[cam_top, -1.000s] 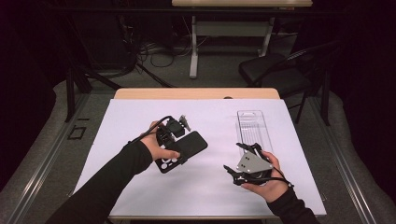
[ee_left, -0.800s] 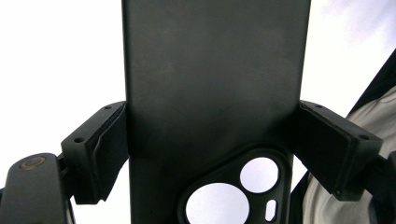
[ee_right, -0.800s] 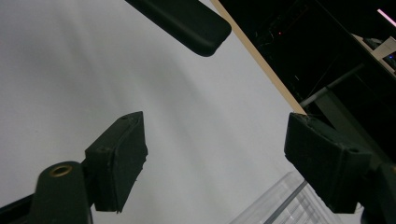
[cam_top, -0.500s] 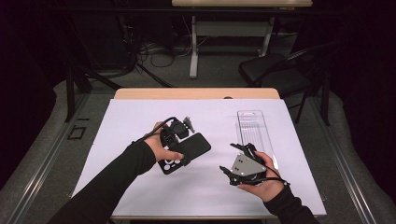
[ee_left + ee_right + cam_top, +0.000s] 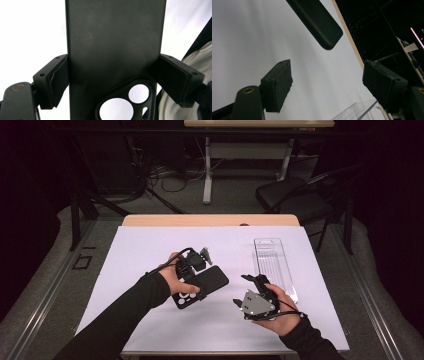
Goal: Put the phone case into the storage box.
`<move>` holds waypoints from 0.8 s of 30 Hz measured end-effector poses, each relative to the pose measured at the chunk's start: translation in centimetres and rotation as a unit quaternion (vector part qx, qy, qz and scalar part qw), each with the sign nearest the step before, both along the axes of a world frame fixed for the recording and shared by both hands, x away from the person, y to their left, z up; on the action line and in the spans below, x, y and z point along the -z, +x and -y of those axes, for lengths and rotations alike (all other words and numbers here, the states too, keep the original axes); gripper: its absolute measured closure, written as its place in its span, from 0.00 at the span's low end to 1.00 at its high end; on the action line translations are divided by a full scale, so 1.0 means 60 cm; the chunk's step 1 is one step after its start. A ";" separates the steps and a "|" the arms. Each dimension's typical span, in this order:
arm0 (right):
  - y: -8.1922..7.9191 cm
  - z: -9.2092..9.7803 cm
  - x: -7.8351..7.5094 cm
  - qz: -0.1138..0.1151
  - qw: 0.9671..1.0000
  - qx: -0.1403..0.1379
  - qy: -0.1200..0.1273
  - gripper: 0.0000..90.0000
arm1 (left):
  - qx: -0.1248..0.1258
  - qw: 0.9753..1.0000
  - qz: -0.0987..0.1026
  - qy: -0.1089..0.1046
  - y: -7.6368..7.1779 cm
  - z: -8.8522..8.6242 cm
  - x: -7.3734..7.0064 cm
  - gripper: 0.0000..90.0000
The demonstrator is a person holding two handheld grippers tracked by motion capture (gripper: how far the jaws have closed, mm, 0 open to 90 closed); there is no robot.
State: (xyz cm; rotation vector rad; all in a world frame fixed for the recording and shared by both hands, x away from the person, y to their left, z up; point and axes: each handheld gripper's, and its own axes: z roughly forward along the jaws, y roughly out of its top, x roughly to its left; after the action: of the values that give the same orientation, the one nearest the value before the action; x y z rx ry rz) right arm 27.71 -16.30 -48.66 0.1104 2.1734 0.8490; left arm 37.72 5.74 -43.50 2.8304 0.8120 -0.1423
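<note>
White sheeting point(image 5: 150, 250) covers the table, and most of it lies bare: wide open room to the left of the left gripper point(image 5: 192, 270), along the far edge by the wooden strip point(image 5: 210, 220), and near the front edge between the two forearms. A clear plastic tray point(image 5: 272, 262) lies lengthwise toward the right edge, just beyond the right gripper point(image 5: 250, 290) and perhaps touching it — the high view is too coarse to say. The phone case point(image 5: 115, 42) is matt black, flat-backed with rounded corners and a raised camera cut-out with round holes at one end. It sits near the table's middle, clamped across its width by the left gripper, one pad pressed on each long side. The right gripper holds nothing — its jaws stand wide apart, pointing toward the case's rounded end point(image 5: 322, 25), near it but apart
</note>
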 end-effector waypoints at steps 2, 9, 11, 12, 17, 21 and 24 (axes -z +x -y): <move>-0.002 -0.004 0.001 0.006 1.000 -0.005 -0.012 0.26 | 0.001 1.000 -0.001 0.002 -0.001 0.001 0.001 0.17; -0.002 -0.017 0.003 0.037 0.998 -0.025 -0.045 0.26 | 0.003 1.000 -0.009 -0.002 -0.002 0.005 -0.001 0.17; -0.001 -0.021 0.004 0.051 0.996 -0.035 -0.058 0.26 | 0.004 1.000 -0.009 -0.002 -0.004 0.007 -0.001 0.17; -0.002 -0.022 0.006 0.052 0.996 -0.033 -0.061 0.26 | 0.004 1.000 -0.009 -0.002 -0.004 0.007 -0.001 0.17; -0.004 -0.028 0.012 0.062 0.994 -0.048 -0.072 0.30 | 0.011 1.000 -0.011 0.001 -0.006 0.012 0.001 0.17; -0.005 -0.031 0.013 0.071 0.992 -0.052 -0.088 0.32 | 0.014 1.000 -0.013 0.000 -0.007 0.018 0.003 0.17; -0.007 -0.033 0.017 0.070 0.992 -0.049 -0.093 0.33 | 0.016 1.000 -0.013 0.000 -0.008 0.022 0.005 0.17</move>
State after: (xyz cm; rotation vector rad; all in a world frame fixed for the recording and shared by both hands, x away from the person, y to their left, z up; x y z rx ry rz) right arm 27.30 -14.30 -49.65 -0.1458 2.1257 0.6821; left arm 37.26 4.41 -43.77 2.8484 0.7715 -0.1854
